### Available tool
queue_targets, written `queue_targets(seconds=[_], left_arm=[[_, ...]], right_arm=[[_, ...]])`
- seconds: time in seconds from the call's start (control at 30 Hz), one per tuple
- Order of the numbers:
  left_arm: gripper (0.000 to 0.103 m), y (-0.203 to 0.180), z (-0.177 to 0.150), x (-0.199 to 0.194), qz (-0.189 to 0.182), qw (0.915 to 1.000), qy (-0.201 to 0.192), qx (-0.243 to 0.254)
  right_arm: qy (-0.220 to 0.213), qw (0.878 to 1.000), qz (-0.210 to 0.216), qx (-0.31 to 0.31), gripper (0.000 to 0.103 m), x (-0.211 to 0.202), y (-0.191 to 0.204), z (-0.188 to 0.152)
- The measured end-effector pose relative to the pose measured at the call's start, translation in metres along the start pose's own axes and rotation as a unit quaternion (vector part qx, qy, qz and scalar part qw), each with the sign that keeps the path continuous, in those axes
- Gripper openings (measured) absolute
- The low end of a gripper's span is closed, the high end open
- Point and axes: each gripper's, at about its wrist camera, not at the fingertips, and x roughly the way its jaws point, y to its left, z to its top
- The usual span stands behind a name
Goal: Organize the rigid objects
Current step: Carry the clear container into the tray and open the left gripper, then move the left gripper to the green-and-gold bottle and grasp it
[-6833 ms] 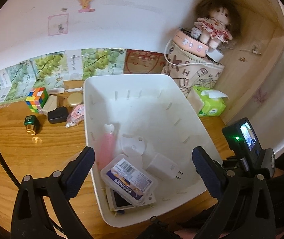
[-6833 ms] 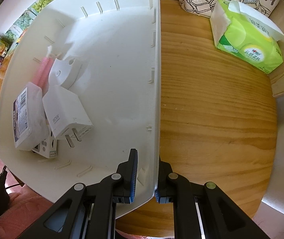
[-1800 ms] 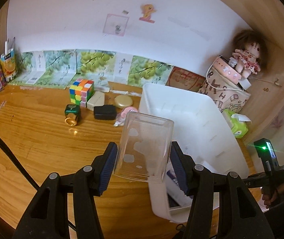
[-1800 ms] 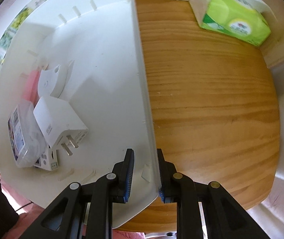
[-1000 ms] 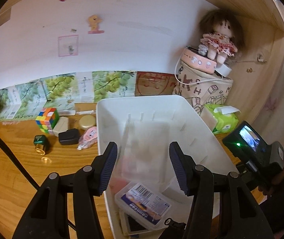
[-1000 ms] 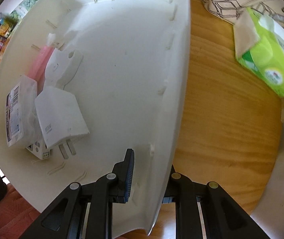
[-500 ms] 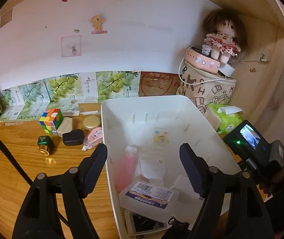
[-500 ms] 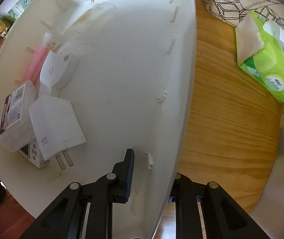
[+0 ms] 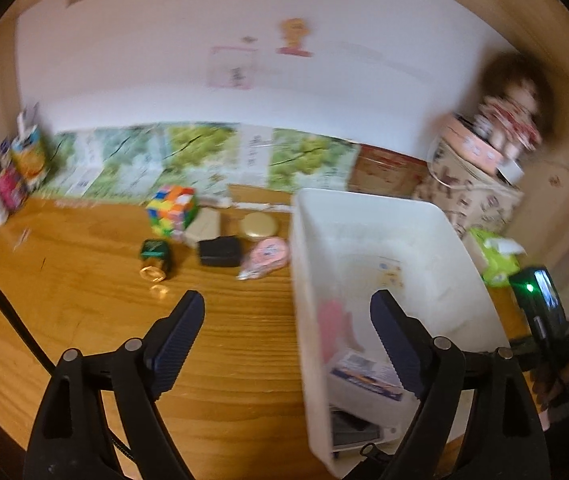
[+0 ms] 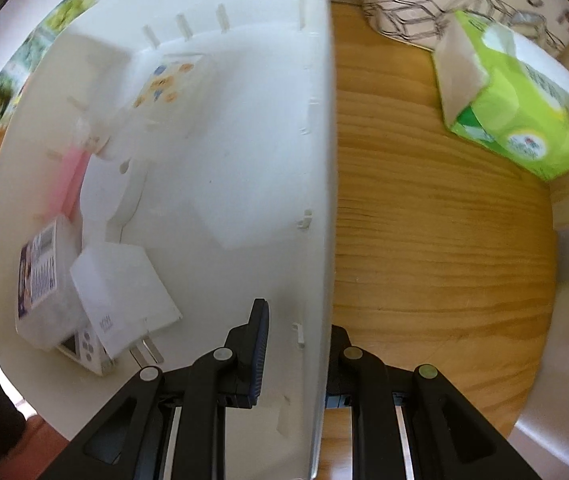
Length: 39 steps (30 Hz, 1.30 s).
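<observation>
The white bin (image 9: 364,204) stands on the wooden desk, right of centre. My left gripper (image 9: 287,300) hangs over its left wall, jaws opening wide, nothing between them. Inside lie a clear box (image 10: 172,76) with stickers, a pink item (image 10: 68,176), a white charger (image 10: 124,280) and a labelled case (image 10: 42,276). My right gripper (image 10: 296,320) straddles the bin's right wall (image 10: 326,160), one finger inside and one outside; its jaws are opening slightly, still on the wall. Left of the bin sit a colour cube (image 9: 172,210), a green bottle (image 9: 154,260), a black box (image 9: 219,251), a gold tin (image 9: 259,225) and pink tape (image 9: 266,256).
A green tissue pack (image 10: 512,108) lies on the desk right of the bin. Behind it a patterned box (image 9: 480,184) carries a doll. Small bottles (image 9: 8,184) crowd the far left corner. A black cable (image 9: 0,300) crosses the desk's left side.
The clear box left my left gripper and now lies at the bin's far end. The left jaws spread wide and the view swung left. The bin's wall stands straighter in the right view.
</observation>
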Motion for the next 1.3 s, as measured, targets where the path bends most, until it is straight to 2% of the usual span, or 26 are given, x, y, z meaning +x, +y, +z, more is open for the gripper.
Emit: queue_targets(seconds=[0.1,0.2,0.33,0.53,0.73,0.87,1.03,1.3], left_arm=[[0.087,0.024,0.004,-0.001,0.01,0.9996,0.004,-0.026],[0.088,0.044,0.01,-0.002,0.033,0.9989,0.01,-0.032],[0.09,0.071,0.017,0.009,0.065,0.9961,0.044,-0.041],[0.09,0.104,0.03,0.027,0.08,0.9905,0.094,-0.06],[0.09,0.125,0.039,0.047,0.113,0.9832,0.136,-0.047],[0.09,0.141,0.039,0.065,0.103,0.9765,0.178,-0.063],[0.09,0.152,0.036,0.091,0.091,0.9668,0.227,-0.076],[0.09,0.156,0.044,0.131,0.08,0.9594,0.262,-0.069]], right_arm=[[-0.006,0.999,0.007,0.044,0.022,-0.002,-0.009,-0.002],[-0.013,0.997,0.008,0.074,0.024,-0.003,-0.016,-0.006],[-0.028,0.993,0.011,0.118,0.026,-0.006,-0.023,-0.017],[-0.056,0.983,0.007,0.172,0.026,-0.016,-0.034,-0.036],[-0.062,0.981,-0.008,0.183,0.021,-0.023,-0.037,-0.051],[-0.058,0.978,-0.015,0.201,0.012,-0.027,-0.045,-0.059],[-0.06,0.977,-0.028,0.205,0.012,-0.029,-0.047,-0.069],[-0.061,0.972,-0.032,0.227,0.014,-0.037,-0.052,-0.083]])
